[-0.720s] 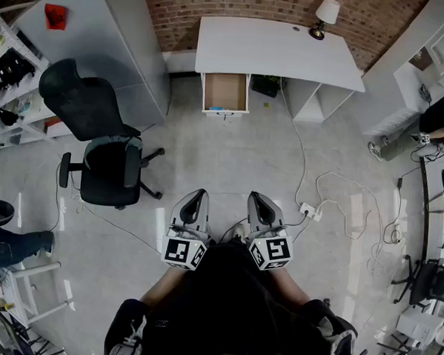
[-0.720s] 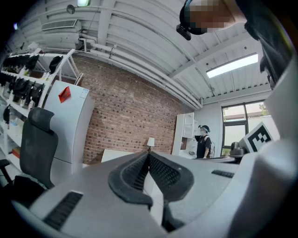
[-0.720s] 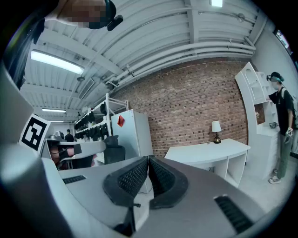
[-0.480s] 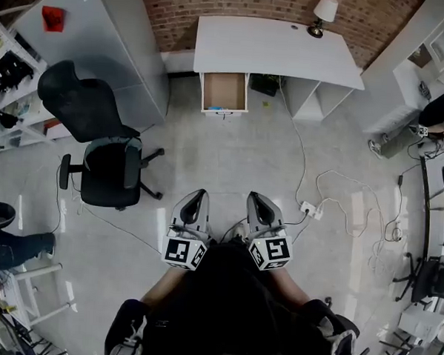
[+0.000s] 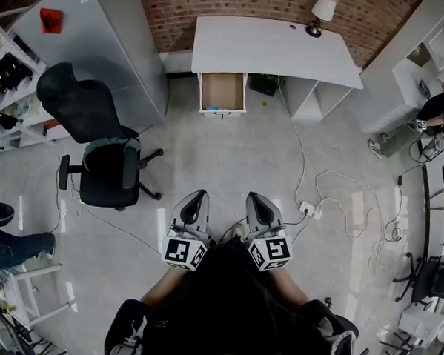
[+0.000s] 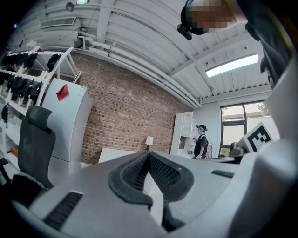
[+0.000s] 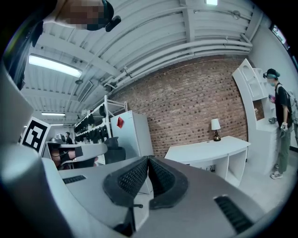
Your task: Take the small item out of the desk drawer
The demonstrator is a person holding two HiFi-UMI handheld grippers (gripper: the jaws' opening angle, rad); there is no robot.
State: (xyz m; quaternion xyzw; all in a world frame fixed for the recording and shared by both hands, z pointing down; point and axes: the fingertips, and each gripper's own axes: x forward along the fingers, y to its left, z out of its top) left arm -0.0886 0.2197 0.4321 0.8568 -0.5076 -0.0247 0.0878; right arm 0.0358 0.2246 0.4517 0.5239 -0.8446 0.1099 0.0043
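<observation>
Small item [image 5: 214, 106]: showing as a bluish speck in the open drawer [image 5: 224, 88] under the white table [image 5: 273, 49]. Holding left tongs [image 5: 198, 194] and right tongs [image 5: 253, 197] pressed together, empty, well apart from it.

Grey left hand-held gripper [image 5: 198, 195], right hand-held gripper [image 5: 255, 198]; black ribbed pads [image 6: 135, 174], marker cubes [image 5: 182, 252], dark top [image 5: 230, 307].

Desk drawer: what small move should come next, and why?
Probably a step toward the desk: its drawer stands open far ahead, likely out of reach, while the left gripper and right gripper are both shut and empty.
</observation>
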